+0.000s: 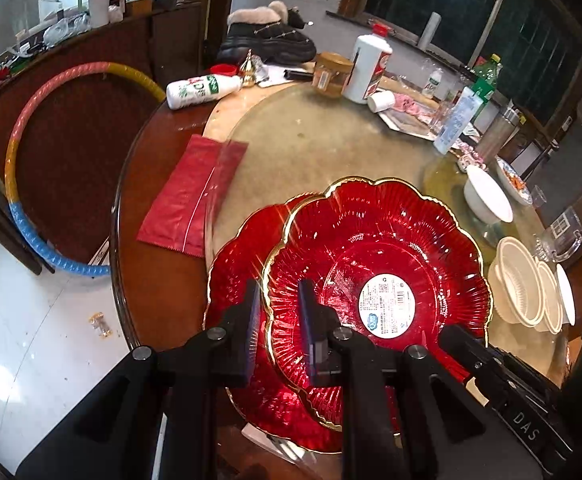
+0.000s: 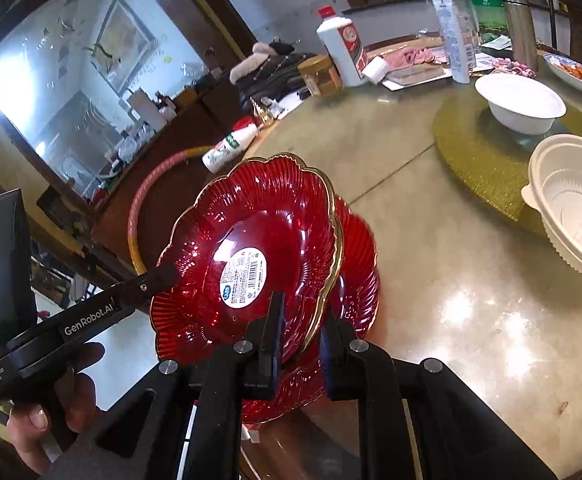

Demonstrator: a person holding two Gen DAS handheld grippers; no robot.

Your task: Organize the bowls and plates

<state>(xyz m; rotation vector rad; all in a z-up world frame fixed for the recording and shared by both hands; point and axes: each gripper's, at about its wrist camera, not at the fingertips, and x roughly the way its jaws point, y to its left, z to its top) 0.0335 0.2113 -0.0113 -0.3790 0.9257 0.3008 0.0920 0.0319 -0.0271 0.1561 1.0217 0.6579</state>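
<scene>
A cluttered dining room is seen, with a round counter (image 1: pixel 323 148) under a glass top taking up most of both views. The upper red plate (image 1: pixel 375 264) serves as the landmark. To its left, on the wooden rim of the counter, a red packet (image 1: pixel 189 196) is laid flat, and further left a striped hoop (image 1: pixel 31 152) is leaned against a cabinet. Directly beneath the landmark, offset to the left, a second red plate (image 1: pixel 239 280) lies on the counter. To the right of the landmark a stack of white bowls (image 1: pixel 523 284) is set, with a single white bowl (image 1: pixel 487 196) beyond it on a gold turntable.

The upper plate is held by both grippers at once. Its left rim is pinched by the left gripper (image 1: pixel 279 320), whose jaws are nearly closed on the gilt edge. In the right wrist view the near rim is clamped by the right gripper (image 2: pixel 301 344), its jaws likewise narrowed to the thickness of the rim. The plate appears tilted, raised slightly above the lower one.

The step in hand is judged to be nesting the upper plate onto the lower. It would be done well if both grippers were kept level with each other, the scalloped edges were lined up, and the plate were lowered gently before either grip was released, since glassy ware may chip or slide.
</scene>
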